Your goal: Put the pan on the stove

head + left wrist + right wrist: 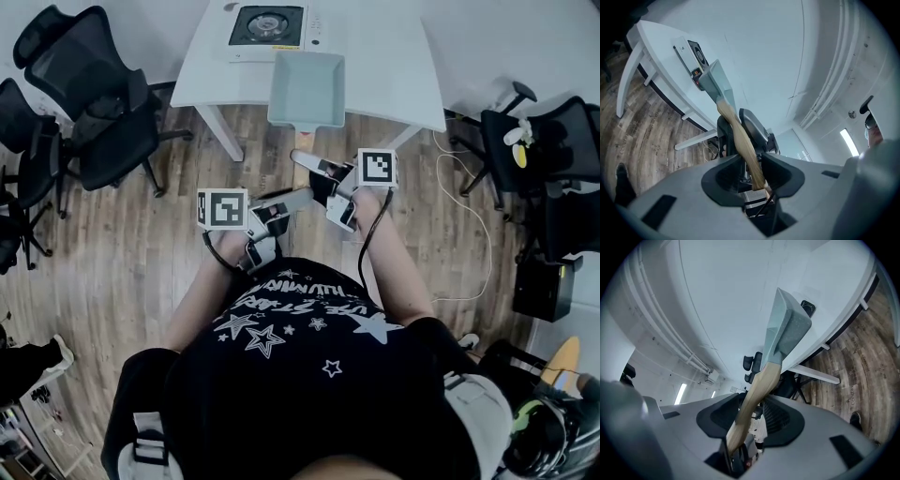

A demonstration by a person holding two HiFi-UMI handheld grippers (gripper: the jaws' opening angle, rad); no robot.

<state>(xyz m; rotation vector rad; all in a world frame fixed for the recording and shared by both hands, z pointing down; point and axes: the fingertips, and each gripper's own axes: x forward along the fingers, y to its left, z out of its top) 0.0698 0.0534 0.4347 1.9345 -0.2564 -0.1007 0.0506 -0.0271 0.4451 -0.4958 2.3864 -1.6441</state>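
While held level, left gripper [751,164], right gripper [752,405], jaws pinching pan handle [737,131], apparently near its end.

I see one pan [307,89] with one wooden handle [740,140]. There is one stove [267,26] and one white table [394,56]. One person [300,375] holds two grippers, a left gripper [300,196] and a right gripper [310,162]. Each has one marker cube [222,208]. I count at least two black chairs [103,103] on the left and one more chair [530,150] on the right.
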